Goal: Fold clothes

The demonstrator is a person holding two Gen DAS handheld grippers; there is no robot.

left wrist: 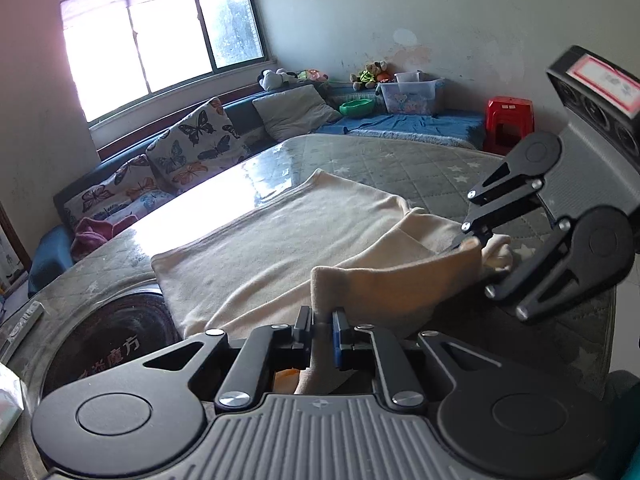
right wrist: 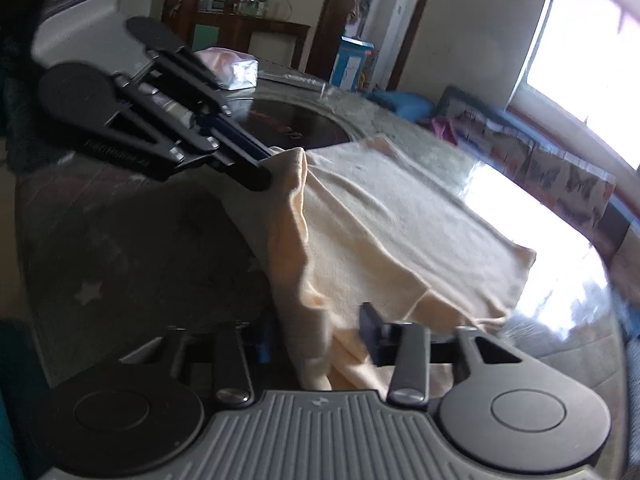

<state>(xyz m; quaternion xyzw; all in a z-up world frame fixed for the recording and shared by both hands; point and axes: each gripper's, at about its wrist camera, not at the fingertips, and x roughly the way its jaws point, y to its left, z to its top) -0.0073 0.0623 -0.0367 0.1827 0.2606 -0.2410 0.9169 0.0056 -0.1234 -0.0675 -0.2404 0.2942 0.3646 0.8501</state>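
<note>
Left wrist view: the cream garment (left wrist: 280, 240) lies spread flat on the bench (left wrist: 400, 156), its near edge lifted
Left hand-held gripper (left wrist: 323, 326): closed tight on the near hem, cloth pinched between the pads
Right hand-held gripper (left wrist: 478, 258): narrowed around the far end of that same edge; cloth sits between the fingers (right wrist: 370, 334), firm pinch uncertain
Done: both corners of one edge taken up, by my reading
Left: carrying that edge across for the first fold; no crease laid yet, further folds to come
</note>
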